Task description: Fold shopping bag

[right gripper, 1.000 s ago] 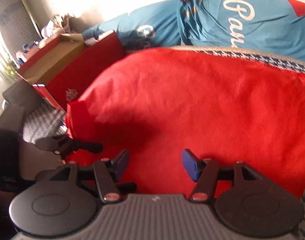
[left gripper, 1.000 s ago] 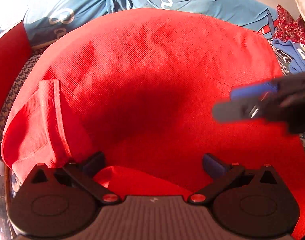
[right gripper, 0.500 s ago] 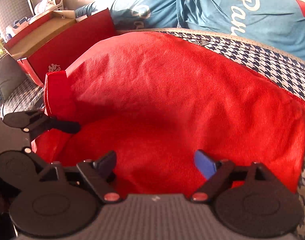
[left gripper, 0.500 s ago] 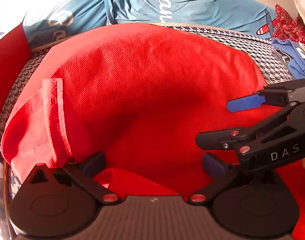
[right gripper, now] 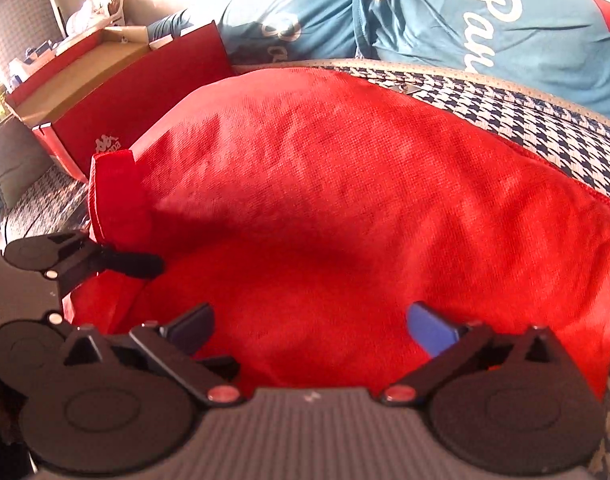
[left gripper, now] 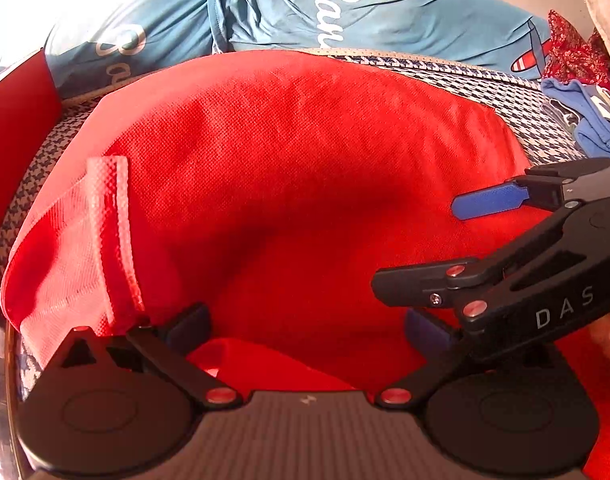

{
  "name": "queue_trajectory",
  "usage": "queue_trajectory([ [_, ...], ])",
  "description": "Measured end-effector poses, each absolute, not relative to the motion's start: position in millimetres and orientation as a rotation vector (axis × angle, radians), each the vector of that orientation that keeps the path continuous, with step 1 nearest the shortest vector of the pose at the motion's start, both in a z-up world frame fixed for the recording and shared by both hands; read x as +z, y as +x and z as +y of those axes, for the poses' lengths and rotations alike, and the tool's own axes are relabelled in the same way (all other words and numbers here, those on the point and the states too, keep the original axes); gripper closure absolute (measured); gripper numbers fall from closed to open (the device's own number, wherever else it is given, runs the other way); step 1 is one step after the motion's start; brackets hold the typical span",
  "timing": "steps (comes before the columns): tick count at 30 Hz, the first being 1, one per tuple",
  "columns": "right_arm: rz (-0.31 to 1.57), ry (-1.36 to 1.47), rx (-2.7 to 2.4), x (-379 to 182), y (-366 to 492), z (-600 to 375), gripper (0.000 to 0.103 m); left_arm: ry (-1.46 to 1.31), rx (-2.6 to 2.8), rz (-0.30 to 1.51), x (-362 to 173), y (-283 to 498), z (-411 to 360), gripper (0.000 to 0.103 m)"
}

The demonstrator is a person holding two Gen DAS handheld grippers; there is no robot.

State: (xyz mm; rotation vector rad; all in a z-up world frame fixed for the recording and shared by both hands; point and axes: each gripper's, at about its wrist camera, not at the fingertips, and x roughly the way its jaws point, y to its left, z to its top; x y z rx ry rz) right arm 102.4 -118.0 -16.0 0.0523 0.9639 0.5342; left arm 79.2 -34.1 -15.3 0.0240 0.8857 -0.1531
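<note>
Red shopping bag (left gripper: 305, 184) lies flat across a blue-and-white houndstooth cover (left gripper: 517, 92), filling most of both wrist views. Its handle strap (left gripper: 113, 236) sits folded over at the bag's left edge, just ahead of the left gripper's left finger. Left gripper (left gripper: 307, 322): jaws spread wide, pads sit apart with red fabric lying between and under them, nothing pinched. Right gripper (right gripper: 311, 322): jaws have just been opening and now stand wide; bag fabric is between the fingers but the pads don't press on it. In the left wrist view the right gripper (left gripper: 457, 244) comes in from the right side, blue pad (left gripper: 489, 202) above, black finger below, gap clearly visible, hovering over the bag's right portion. In the right wrist view the left gripper shows at the left edge by the strap end of the bag (right gripper: 345, 208). Behind the bag: a light blue jersey (left gripper: 345, 12) with white lettering, touching the cover's far edge. Red shoebox (right gripper: 117, 96) stands open to the left of the bag, close beside its corner. Small pile of red and blue cloth (left gripper: 577, 80) at far right.
</note>
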Motion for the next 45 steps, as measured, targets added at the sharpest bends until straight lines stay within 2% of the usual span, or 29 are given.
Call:
queue_trajectory([
  [20, 0.953, 0.063, 0.427, -16.0, 110.4, -129.9, 0.002, 0.014, -0.149, 0.878, -15.2, 84.0, -37.7, 0.0],
  [21, 0.952, 0.034, 0.407, -16.3, 110.9, -129.4, 0.005, 0.013, -0.148, 0.876, -15.2, 84.5, -38.0, 0.0],
  [23, 0.944, 0.001, 0.378, -15.1, 111.5, -130.2, 0.019, 0.006, -0.147, 0.874, -15.2, 86.0, -38.9, 0.0],
  [24, 0.94, 0.008, 0.364, -14.4, 112.3, -132.6, 0.023, 0.004, -0.144, 0.873, -15.3, 86.8, -39.5, 0.0],
  [26, 0.936, 0.05, 0.333, -12.6, 115.7, -141.5, 0.041, 0.003, -0.14, 0.87, -15.5, 88.3, -41.1, 0.0],
  [29, 0.939, 0.111, 0.312, -11.8, 120.7, -154.6, 0.056, -0.006, -0.13, 0.867, -15.5, 90.4, -42.9, 0.0],
  [31, 0.941, 0.155, 0.294, -11.1, 123.5, -163.3, 0.06, -0.005, -0.128, 0.864, -15.6, 92.1, -45.1, 0.0],
  [39, 0.912, 0.203, 0.149, -7.6, 129.1, -184.6, 0.055, -0.011, -0.127, 0.847, -16.0, 98.1, -52.3, 0.0],
  [41, 0.899, 0.219, 0.125, -6.2, 129.2, -189.3, 0.049, -0.015, -0.13, 0.841, -16.3, 99.6, -53.6, 0.0],
  [45, 0.875, 0.238, 0.144, -1.8, 127.9, -191.1, 0.045, -0.02, -0.136, 0.832, -16.5, 102.2, -55.2, 0.0],
])
